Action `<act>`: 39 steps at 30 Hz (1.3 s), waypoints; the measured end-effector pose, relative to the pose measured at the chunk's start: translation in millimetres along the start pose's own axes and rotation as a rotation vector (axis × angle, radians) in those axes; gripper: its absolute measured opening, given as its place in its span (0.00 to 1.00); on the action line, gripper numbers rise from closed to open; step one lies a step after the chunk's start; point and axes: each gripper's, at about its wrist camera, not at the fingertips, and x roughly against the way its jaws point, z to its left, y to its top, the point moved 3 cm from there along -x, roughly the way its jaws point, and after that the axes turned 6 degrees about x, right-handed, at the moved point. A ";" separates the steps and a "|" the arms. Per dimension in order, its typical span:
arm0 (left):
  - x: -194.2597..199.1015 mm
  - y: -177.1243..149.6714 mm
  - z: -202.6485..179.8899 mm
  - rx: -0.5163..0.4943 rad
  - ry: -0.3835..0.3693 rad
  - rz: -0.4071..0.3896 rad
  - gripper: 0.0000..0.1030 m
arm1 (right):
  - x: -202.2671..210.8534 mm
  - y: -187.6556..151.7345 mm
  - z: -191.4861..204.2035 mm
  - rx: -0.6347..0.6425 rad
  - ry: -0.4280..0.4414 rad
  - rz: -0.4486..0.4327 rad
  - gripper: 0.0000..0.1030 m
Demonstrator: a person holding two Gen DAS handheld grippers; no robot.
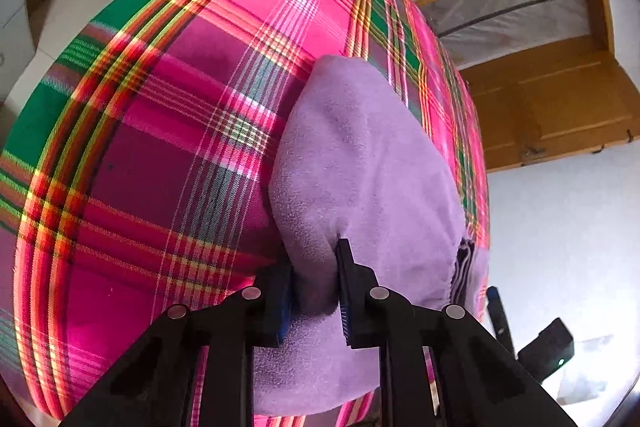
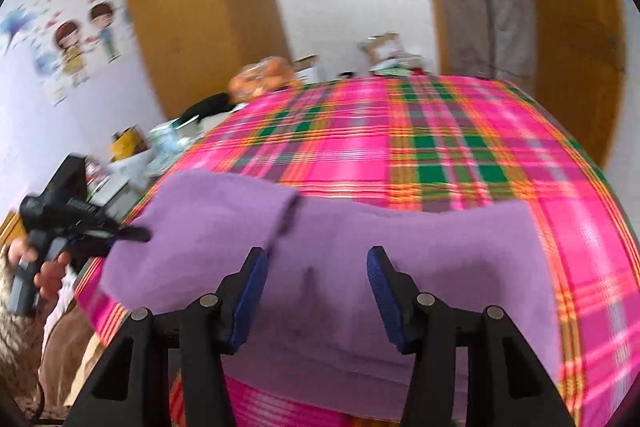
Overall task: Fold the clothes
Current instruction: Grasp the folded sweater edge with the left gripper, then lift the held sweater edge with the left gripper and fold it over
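The purple garment (image 2: pixel 360 267) lay across the near edge of the plaid bedcover (image 2: pixel 440 147), a soft fleece piece spread from nine o'clock to three o'clock in the right wrist view, with one layer folded over at its ten o'clock end. In the left wrist view the same cloth ran from six o'clock up toward twelve. The left gripper (image 1: pixel 316 283) had its jaws pinched on a bunched fold of the garment at the near end. The right gripper (image 2: pixel 316 291) hung over the garment's middle with its blue-padded jaws standing wide apart, nothing between them. At nine o'clock in the right wrist view a hand (image 2: pixel 48 273) held the left gripper's handle. A wooden door (image 1: pixel 552 99) stood at three o'clock in the left wrist view.
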 end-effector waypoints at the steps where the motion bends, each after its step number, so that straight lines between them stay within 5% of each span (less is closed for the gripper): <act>1: -1.6 0.3 -0.9 0.010 -0.010 0.002 0.19 | 1.8 -1.2 -6.8 -0.016 -0.009 -0.004 0.51; 5: -4.8 3.2 -2.9 0.013 -0.041 0.012 0.28 | 2.6 -5.2 -25.2 -0.063 -0.034 -0.005 0.51; 9: -9.6 4.1 -14.1 -0.021 -0.067 0.019 0.48 | -2.6 -4.8 -25.2 -0.066 -0.023 0.003 0.51; 11: -13.0 7.2 -15.5 -0.003 -0.077 0.023 0.48 | -2.9 -5.3 -19.8 -0.054 -0.018 0.003 0.51; 14: -13.4 7.4 -17.1 -0.007 -0.037 0.020 0.41 | -3.0 -6.8 -20.6 -0.056 -0.013 0.001 0.51; 16: -13.0 6.0 -18.6 -0.022 0.014 0.009 0.16 | -2.4 -8.1 -22.6 -0.062 -0.014 0.000 0.51; 39: 21.8 -19.5 -116.9 -0.189 -0.129 -0.080 0.16 | 20.7 -20.3 -55.0 -0.178 -0.013 -0.043 0.51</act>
